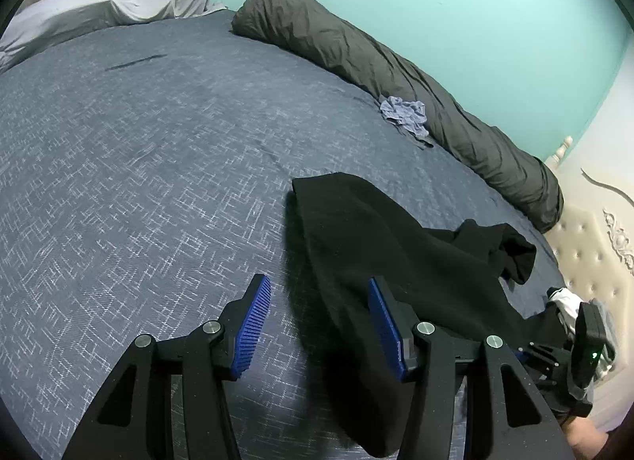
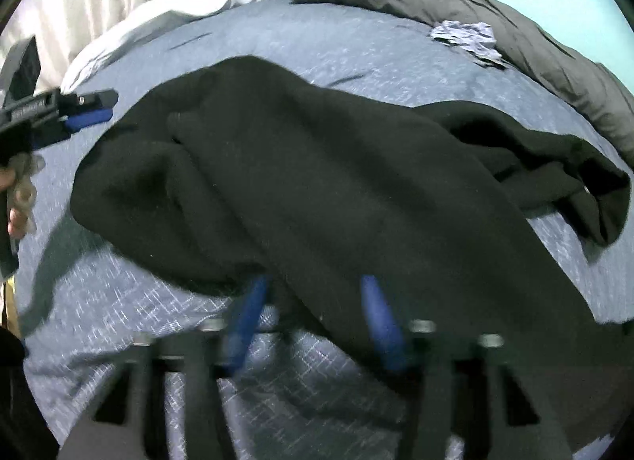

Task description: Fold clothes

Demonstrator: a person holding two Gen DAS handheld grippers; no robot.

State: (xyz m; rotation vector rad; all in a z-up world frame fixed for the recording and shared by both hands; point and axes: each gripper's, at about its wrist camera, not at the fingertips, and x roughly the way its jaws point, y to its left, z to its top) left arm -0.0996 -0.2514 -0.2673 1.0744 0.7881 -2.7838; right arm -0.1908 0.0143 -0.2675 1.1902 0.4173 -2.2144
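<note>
A black garment (image 1: pixel 380 238) lies crumpled on the blue patterned bed (image 1: pixel 138 190), one sleeve bunched to the right. My left gripper (image 1: pixel 319 281) hovers open at the garment's left edge; the fabric passes under its right finger and nothing is held. In the blurred right wrist view the same garment (image 2: pixel 317 166) covers the middle, and its near edge lies between the blue pads of my right gripper (image 2: pixel 315 301), whose jaws stand apart without pressing on it. My left gripper (image 2: pixel 101 105) shows at the left edge, beside the garment. The right gripper's body (image 1: pixel 586 341) shows at the far right.
A rolled dark grey duvet (image 1: pixel 396 75) runs along the far side under the teal wall. A small crumpled light blue cloth (image 1: pixel 406 115) lies against it. Pale grey bedding (image 1: pixel 103 12) is heaped at the back left. A cream tufted headboard (image 1: pixel 586 242) stands at the right.
</note>
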